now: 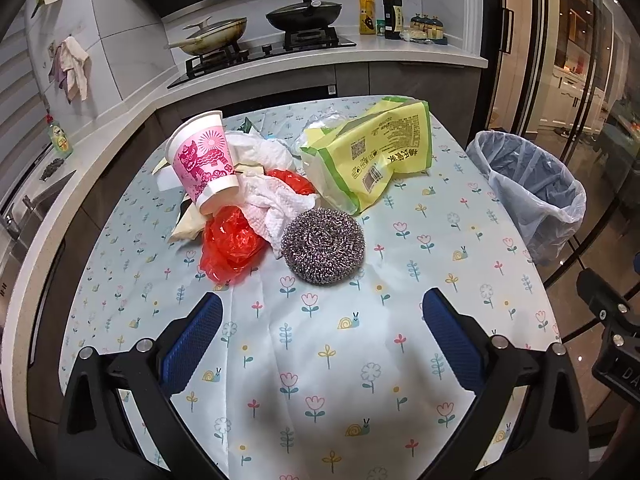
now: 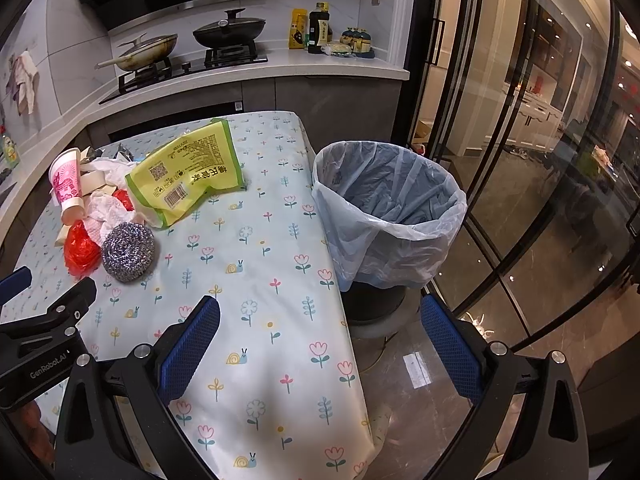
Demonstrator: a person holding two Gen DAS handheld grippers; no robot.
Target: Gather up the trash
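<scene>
Left gripper (image 1: 322, 314) spread wide, empty, just short of steel scourer (image 1: 323, 245) | right gripper (image 2: 320, 322) spread, empty, over table edge (image 2: 336, 280) | lined bin (image 2: 388, 208) beside table

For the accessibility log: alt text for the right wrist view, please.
The open right gripper hovers over the edge of a floral-clothed table, beside a plastic-lined trash bin. Trash lies far left: steel scourer, yellow package, pink cup.
</scene>
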